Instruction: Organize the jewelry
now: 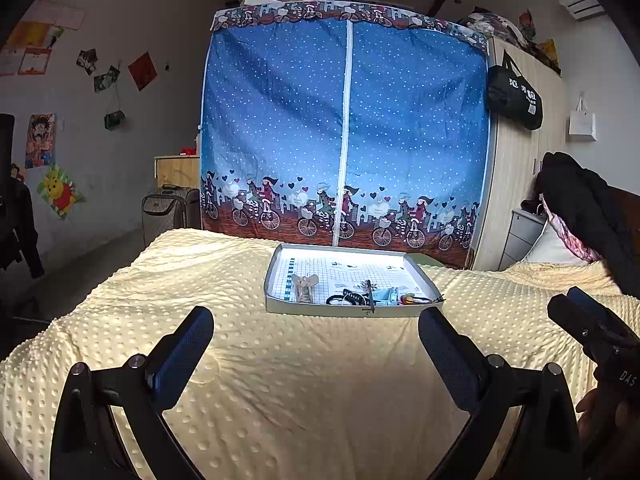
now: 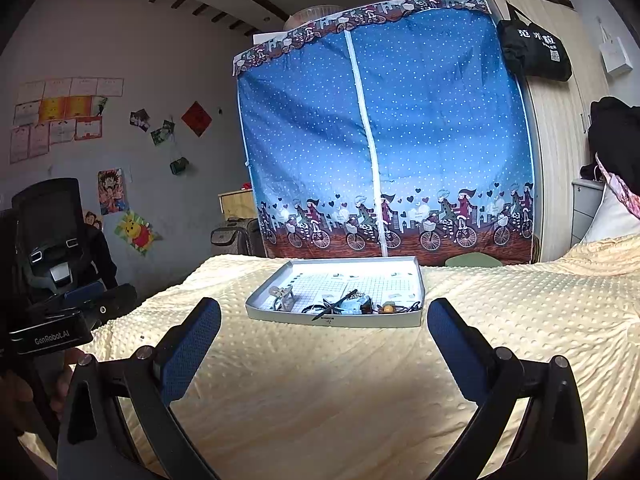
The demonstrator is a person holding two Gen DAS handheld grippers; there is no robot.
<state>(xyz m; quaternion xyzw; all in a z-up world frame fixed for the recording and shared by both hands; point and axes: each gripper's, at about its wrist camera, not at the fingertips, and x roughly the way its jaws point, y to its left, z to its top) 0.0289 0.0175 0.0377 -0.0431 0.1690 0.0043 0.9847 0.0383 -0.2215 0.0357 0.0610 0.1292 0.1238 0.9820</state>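
A shallow grey tray [image 1: 280,308] with a grid-printed floor rests on the bed; the right wrist view shows the same tray [image 2: 264,312]. A pale claw hair clip [image 1: 304,287] stands at its left, also seen as the clip [image 2: 281,297]. Along its near edge lies a heap of small items [image 1: 376,299]: black bands, a dark stick, a light blue piece, something orange. That heap [image 2: 352,305] shows in the right view too. My left gripper [image 1: 316,330] is open, short of the tray and empty. My right gripper [image 2: 324,320] is open, likewise empty, with its body [image 1: 592,324] at the left view's right edge.
The bed carries a cream dotted blanket [image 1: 300,384]. Behind the tray stands a blue fabric wardrobe [image 1: 344,128], with a wooden wardrobe [image 1: 516,176] and pillows [image 1: 560,244] to the right. A suitcase [image 1: 168,210] sits on the floor at the left. A hand [image 1: 600,412] holds the right gripper.
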